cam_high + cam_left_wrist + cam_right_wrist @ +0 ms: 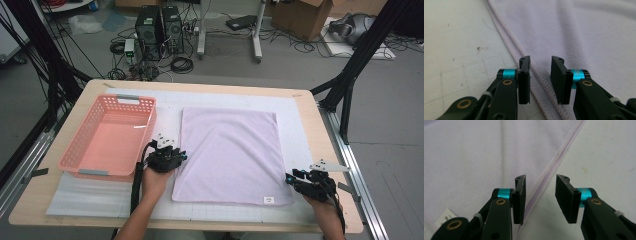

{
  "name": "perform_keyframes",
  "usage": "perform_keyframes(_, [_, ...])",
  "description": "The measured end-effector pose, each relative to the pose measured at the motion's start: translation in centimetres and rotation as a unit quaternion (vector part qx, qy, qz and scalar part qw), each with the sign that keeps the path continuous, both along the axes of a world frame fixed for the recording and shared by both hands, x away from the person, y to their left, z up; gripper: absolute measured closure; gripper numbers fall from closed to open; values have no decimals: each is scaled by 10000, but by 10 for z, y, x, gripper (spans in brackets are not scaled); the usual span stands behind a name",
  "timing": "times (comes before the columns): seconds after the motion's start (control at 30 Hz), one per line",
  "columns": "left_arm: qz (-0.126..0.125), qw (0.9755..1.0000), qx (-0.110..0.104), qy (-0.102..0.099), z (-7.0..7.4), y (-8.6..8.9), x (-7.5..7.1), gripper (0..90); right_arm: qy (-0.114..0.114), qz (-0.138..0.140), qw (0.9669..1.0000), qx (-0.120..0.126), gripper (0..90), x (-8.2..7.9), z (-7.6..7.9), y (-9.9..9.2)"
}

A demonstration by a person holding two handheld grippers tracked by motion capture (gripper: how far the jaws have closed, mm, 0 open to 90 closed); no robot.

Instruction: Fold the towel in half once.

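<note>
Currently towel (230,155) lies flat, unfolded; basket (107,136) empty. Left gripper (540,80) & right gripper (541,198) jaws spread, straddling side hems, nothing pinched; folding likely not yet begun

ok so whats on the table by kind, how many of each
basket, pink: 1
towel, lilac: 1
white mat under them: 1
hand-held claw: 2, left claw and right claw, both open over the towel's side hems
total: 5
</note>
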State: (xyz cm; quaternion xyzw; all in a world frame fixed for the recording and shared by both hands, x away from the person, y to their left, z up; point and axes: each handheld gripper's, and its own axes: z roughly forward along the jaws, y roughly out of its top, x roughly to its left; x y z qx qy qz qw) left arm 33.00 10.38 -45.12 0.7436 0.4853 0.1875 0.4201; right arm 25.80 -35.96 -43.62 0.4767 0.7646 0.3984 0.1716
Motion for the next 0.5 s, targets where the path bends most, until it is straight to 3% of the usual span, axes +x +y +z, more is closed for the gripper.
perform_keyframes(0.13, [-33, 9998, 189, -71, 0, -2, -2, 858, 3, -13, 10000, 42, 584, 4, -1, 1])
perform_keyframes(0.3, [292, 9991, 284, -111, 2, 6, -3, 874, -47, 22, 10000, 34, 583, 3, 0, 5])
perform_keyframes(0.37, [360, 9979, 518, -144, 2, 8, -4, 894, -58, 8, 10000, 16, 578, 3, 0, 5])
perform_keyframes(0.43, [265, 9993, 251, -60, 0, 13, -4, 853, -40, -36, 10000, 20, 564, 4, -1, 5])
perform_keyframes(0.47, [235, 9996, 165, -56, 1, 15, -5, 736, -36, -36, 10000, 7, 555, 4, -1, 4])
perform_keyframes(0.5, [165, 9998, 85, -74, 1, 16, -6, 687, -37, -75, 10000, 20, 552, 5, -2, 5])
